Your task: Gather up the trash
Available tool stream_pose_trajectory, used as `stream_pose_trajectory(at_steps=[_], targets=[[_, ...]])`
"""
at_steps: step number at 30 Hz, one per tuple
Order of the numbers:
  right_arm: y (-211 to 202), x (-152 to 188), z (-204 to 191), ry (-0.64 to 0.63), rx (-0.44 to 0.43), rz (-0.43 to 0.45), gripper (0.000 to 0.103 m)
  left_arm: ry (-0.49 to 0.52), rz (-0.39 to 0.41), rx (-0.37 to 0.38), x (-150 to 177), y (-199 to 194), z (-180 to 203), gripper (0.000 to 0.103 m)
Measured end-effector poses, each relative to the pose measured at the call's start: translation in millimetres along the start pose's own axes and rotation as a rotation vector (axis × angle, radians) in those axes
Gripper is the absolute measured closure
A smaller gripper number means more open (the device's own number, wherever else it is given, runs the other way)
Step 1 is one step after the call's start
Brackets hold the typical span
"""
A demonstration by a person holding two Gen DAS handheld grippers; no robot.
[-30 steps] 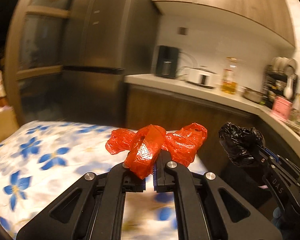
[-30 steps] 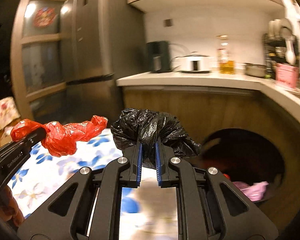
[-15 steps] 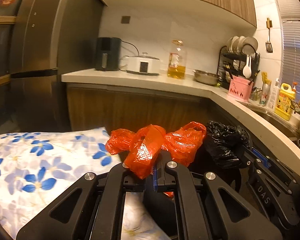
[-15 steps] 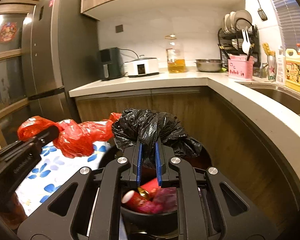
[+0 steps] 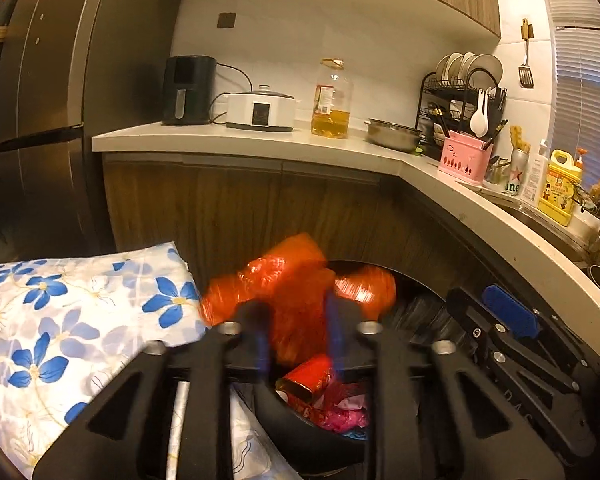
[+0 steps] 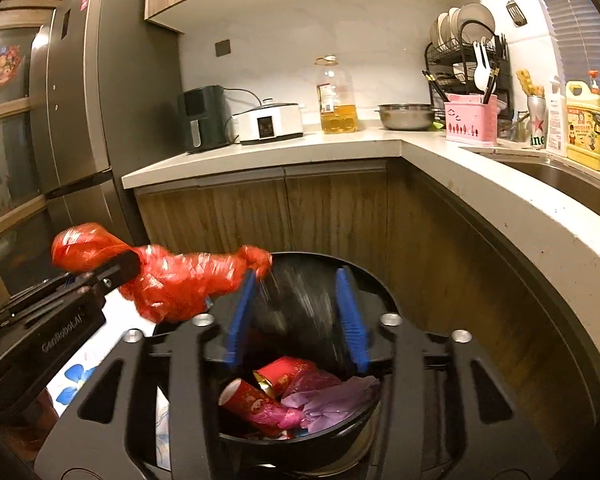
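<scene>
- Bench [image 6: 260,152]: the kitchen worktop is seen behind, in both views; its appliances play no part.
- Floral cloth [image 5: 60,320]: shown broadly in the left wrist view only, just beside the bin.
- Bin [image 6: 364,280]: black and round, set below both grippers so released trash is caught; cans and pink wrappers inside are shown best by the right wrist view.
- Red bag [image 6: 180,280]: blurred, between the left gripper [image 5: 298,336] fingers, whose jaws have just been opening; judged released over the bin.
- Black bag [image 6: 296,300]: a dark streak between the right gripper [image 6: 296,316] fingers, also just opened; apparently falling into the bin.
</scene>
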State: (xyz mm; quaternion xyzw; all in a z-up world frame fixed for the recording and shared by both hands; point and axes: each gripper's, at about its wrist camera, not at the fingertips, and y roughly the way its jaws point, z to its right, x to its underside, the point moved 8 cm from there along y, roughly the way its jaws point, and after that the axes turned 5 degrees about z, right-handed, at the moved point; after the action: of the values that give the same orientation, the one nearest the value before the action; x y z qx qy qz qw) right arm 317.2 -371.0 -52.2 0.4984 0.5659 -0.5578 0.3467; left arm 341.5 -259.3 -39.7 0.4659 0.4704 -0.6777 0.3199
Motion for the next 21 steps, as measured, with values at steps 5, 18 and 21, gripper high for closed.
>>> stream_pose_trajectory(at_steps=[5, 18, 21], targets=[[-3.3, 0.5, 6.8, 0.016, 0.021, 0.003, 0.048, -0.012, 0.005, -0.002, 0.1, -3.4, -4.4, 0.052], [-29.6, 12.8, -6.4, -0.008, -0.003, -0.05, 0.016, -0.011, -0.003, -0.14, 7.4, -45.0, -35.4, 0.014], [-39.5, 16.2, -15.5, -0.021, -0.022, -0.061, 0.012, -0.002, -0.022, -0.181, 16.2, -61.9, -44.9, 0.006]])
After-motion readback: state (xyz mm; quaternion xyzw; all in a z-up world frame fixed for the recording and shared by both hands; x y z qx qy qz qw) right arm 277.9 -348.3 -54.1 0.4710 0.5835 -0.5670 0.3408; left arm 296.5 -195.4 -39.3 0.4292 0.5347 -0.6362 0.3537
